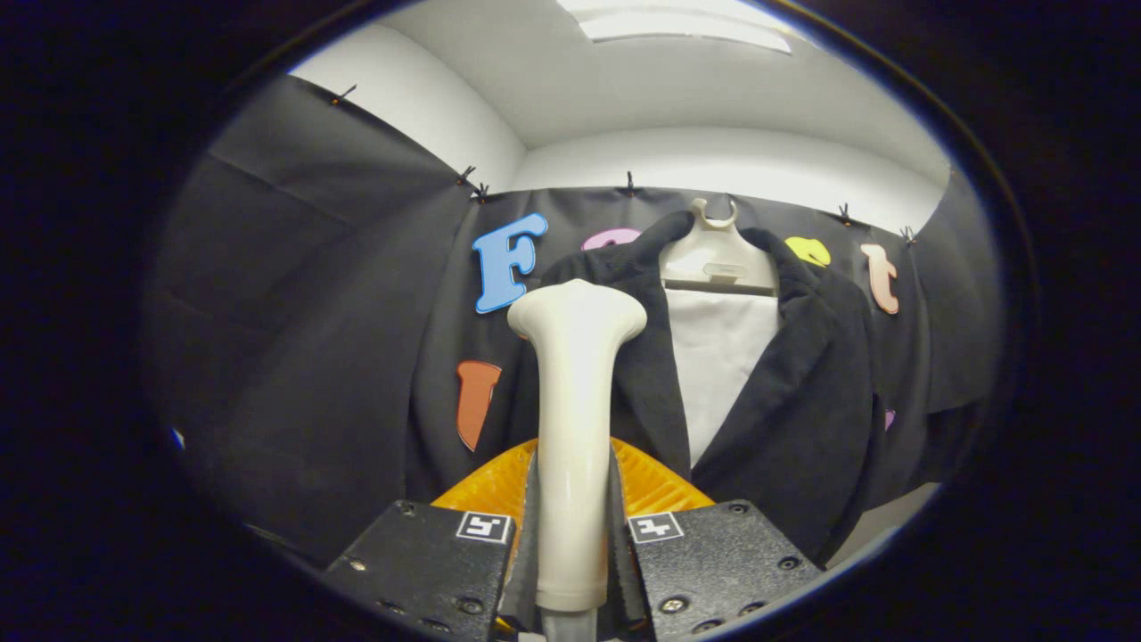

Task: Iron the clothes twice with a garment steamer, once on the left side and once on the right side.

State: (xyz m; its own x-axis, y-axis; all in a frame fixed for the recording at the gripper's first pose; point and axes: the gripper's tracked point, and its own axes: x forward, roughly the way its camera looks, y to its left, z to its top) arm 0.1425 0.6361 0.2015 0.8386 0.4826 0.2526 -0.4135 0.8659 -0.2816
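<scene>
Cream steamer upright btwn fingers; black jacket hung beyond.

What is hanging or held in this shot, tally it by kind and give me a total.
Garment steamer, held upright with both gripper fingers pressing on its handle: 1
Dark jacket, hanging just beyond the steamer head: 1
Pale hanger inside the jacket's collar: 1
White panel showing between the jacket's lapels: 1
Total: 4
</scene>
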